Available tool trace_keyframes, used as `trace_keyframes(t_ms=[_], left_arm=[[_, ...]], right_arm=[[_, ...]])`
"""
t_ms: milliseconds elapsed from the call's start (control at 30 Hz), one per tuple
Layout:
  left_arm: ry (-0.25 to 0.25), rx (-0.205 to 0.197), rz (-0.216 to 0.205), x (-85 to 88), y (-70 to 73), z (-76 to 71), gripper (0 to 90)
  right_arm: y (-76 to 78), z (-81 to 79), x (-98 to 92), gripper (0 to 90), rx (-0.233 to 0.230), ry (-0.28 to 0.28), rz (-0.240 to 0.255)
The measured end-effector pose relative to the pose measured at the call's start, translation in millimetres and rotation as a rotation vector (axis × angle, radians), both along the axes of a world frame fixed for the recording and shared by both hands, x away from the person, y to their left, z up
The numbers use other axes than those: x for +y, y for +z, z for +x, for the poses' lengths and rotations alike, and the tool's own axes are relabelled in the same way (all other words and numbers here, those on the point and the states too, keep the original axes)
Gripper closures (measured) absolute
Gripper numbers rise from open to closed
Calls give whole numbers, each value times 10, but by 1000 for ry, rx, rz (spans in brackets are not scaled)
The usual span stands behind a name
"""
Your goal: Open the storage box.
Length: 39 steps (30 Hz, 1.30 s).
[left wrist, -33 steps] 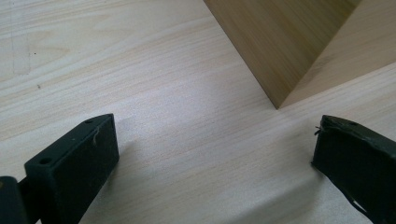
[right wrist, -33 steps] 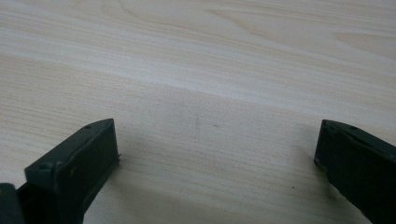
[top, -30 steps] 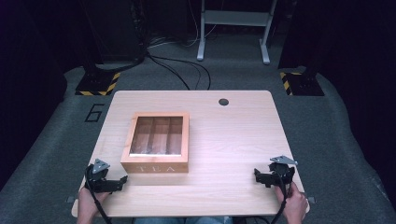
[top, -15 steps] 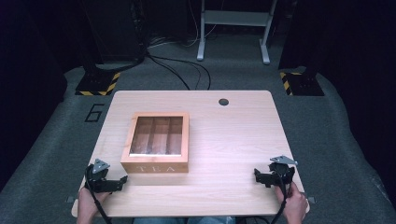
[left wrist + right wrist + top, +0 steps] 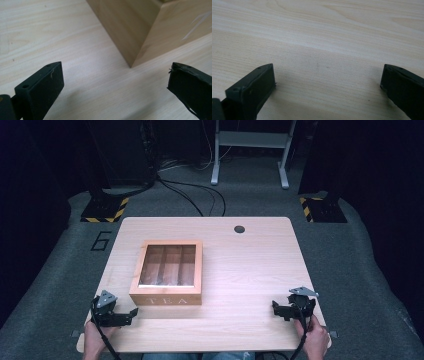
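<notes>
- The left hand-held gripper [image 5: 134, 312] lies low at the near left corner of the tabletop [image 5: 250, 270], jaws spread wide with nothing between them; in the left gripper view the left hand-held gripper [image 5: 115, 82] looks straight at the box's near left corner.
- The right hand-held gripper [image 5: 274, 307] sits at the near right corner, jaws likewise wide apart and empty, bare wood ahead of it in the right gripper view [image 5: 327, 80].
- The tea box [image 5: 169, 279] stands left of the middle, its lettered front face toward the near edge, glass lid shut, three slots running near to far.
- The box is just beside the left hand-held gripper, ahead and a little to its right; it is well apart from the right one, off to that gripper's left.
- Judging by this, the left hand is the nearer for any first reach, and the lid's front edge faces the person.
</notes>
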<state>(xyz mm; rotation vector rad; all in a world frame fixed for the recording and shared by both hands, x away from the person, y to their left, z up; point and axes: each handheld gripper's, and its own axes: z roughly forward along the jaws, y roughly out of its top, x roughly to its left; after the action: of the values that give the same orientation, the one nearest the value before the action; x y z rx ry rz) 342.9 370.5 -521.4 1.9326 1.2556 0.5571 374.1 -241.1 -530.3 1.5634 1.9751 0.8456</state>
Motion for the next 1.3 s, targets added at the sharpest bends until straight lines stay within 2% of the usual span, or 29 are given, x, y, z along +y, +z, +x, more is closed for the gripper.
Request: trace_keyframes(t_ms=[233,267,300,433,667,833,1167,1300], left_arm=[[-26,-17,-42,-51,116,47,1],[-25,-29,-55,-63,123,58,1],[-35,-22,-55,-63,147,63,1],[-49,-37,-67,-92,206,93,7],[-72,-59,-77,-107,283,118,143],[-90,-79,-88,-128,304,120,198],[-151,-85,-95,-145,313,105,348],[-156,-91,-94,-132,309,98,359]], right_arm=[[1,-1,1,0,2,-2,1],[1,-1,1,0,2,-2,1],[1,-1,1,0,2,-2,1],[1,-1,0,0,1,0,0],[0,0,0,0,0,0,0],[1,-1,0,0,1,-1,0],[0,0,0,0,0,0,0],[0,0,0,0,0,0,0]])
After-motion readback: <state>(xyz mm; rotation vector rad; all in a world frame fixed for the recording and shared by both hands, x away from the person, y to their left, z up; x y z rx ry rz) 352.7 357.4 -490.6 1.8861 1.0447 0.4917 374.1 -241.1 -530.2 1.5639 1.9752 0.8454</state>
